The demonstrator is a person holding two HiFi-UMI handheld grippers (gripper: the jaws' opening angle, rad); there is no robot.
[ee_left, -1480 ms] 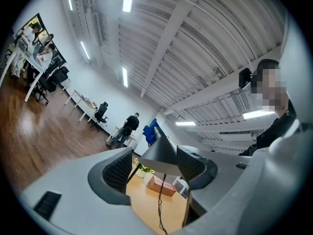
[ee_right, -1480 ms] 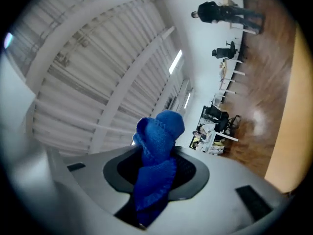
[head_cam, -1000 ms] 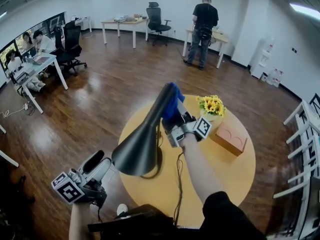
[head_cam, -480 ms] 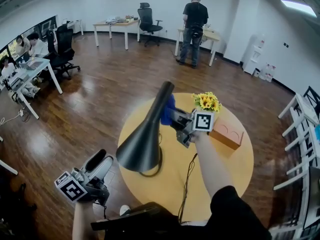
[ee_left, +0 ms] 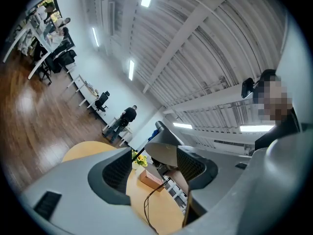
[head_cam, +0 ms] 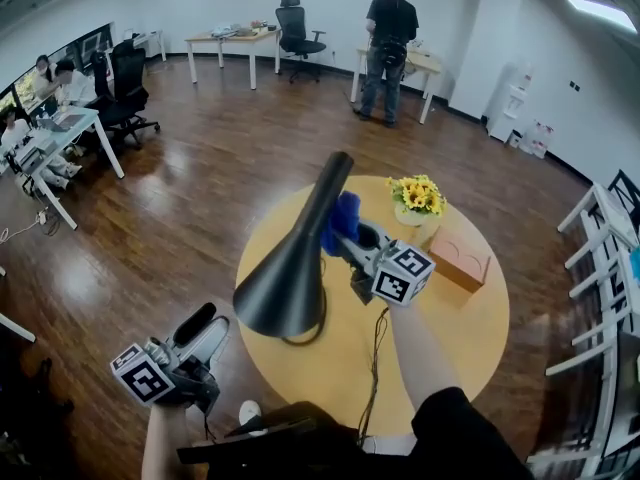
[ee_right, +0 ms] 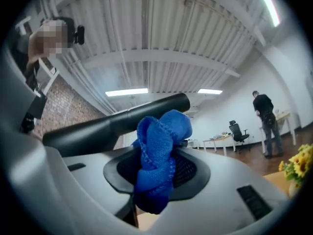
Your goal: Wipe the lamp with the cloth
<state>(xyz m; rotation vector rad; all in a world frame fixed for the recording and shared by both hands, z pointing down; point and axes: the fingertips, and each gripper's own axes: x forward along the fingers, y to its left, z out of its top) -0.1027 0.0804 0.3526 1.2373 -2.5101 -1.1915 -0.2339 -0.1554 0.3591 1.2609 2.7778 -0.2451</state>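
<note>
Over the round yellow wooden surface (head_cam: 460, 338), my right gripper (head_cam: 347, 230), jaws pinching the bunched blue cloth (head_cam: 342, 220), is rolling and sliding lower along the black cone-shaded lamp (head_cam: 285, 283) standing there, so wiping is progressing.

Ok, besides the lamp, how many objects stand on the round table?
2. A pot of sunflowers stands at the far side; a brown box sits just right of it, nearer the rim. The lamp and the person's arm may hide others.
</note>
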